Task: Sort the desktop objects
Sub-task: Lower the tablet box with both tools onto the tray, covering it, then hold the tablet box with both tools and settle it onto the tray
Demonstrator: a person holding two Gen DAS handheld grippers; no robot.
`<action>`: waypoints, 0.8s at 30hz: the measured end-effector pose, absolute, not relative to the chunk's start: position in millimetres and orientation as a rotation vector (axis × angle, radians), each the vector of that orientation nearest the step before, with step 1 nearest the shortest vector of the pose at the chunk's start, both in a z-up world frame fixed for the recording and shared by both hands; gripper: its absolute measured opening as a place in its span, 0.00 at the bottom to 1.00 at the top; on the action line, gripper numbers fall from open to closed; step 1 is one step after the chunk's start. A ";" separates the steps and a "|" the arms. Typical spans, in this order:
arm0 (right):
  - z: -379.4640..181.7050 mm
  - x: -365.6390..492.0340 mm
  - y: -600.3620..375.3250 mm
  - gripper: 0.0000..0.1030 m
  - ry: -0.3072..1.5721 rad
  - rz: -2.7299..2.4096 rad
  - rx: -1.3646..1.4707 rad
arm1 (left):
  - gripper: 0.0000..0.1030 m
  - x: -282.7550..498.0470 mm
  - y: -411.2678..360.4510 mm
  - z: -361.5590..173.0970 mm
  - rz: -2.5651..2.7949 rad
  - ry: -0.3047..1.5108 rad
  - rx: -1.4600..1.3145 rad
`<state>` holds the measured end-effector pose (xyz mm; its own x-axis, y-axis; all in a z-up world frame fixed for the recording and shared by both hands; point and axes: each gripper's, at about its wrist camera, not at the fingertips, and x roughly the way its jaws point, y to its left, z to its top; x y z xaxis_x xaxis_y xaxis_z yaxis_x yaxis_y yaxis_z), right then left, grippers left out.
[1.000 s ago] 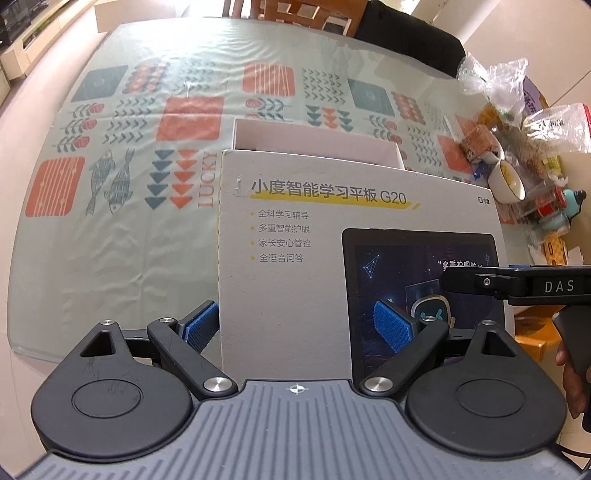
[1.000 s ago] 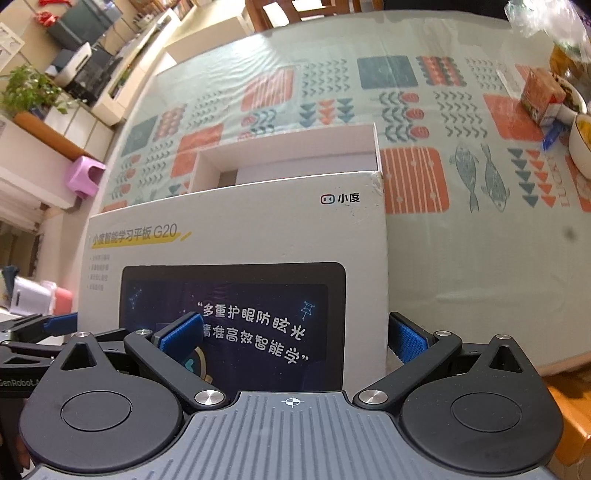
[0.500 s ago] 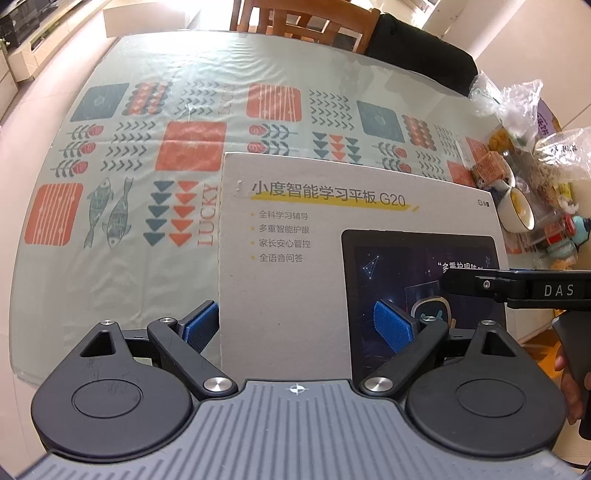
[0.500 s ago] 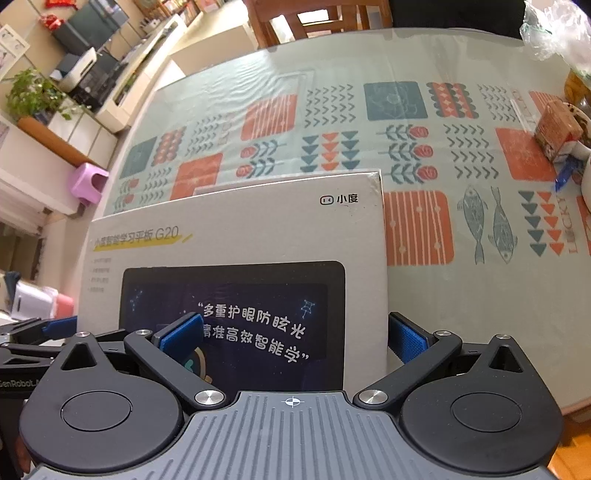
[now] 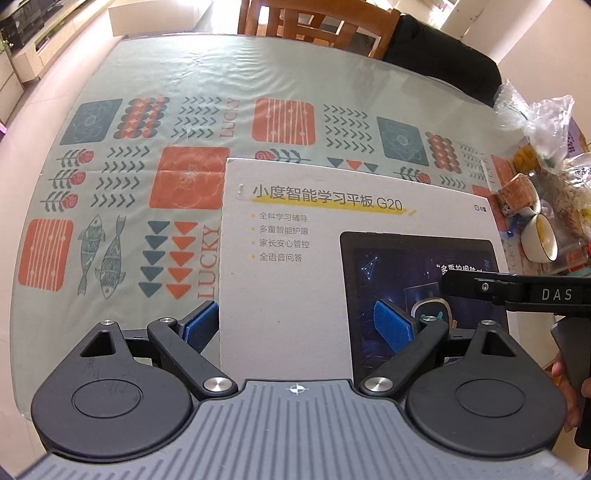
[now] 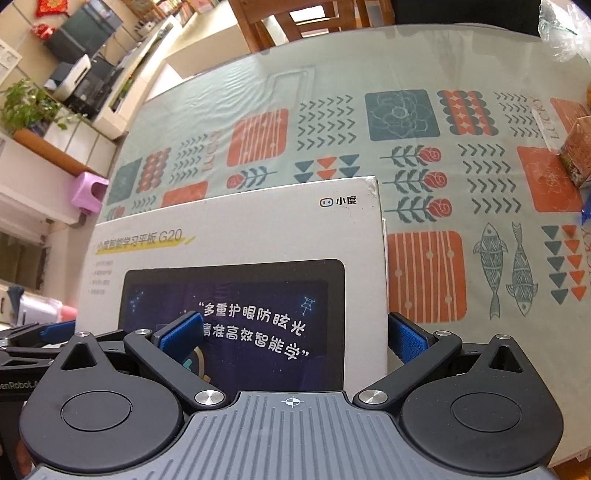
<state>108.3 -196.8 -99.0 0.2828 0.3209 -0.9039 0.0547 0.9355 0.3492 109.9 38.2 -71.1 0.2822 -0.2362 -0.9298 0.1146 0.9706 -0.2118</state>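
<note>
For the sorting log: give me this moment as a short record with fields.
Held item: flat white cardboard tablet box lid, printed with a dark tablet picture
Left gripper: straddles the lid's left corner; whether the pads press it cannot be told
Right gripper: straddles the lid's right corner, same doubt
Surface: patterned green and orange tablecloth
Right table edge: white ceramic bowl, clear plastic bags
Far side: brown wooden chair
</note>
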 end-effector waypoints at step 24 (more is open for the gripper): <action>-130.4 139.9 -199.8 1.00 1.322 0.149 0.331 | 1.00 153.2 35.4 -114.6 -0.248 1.376 -0.127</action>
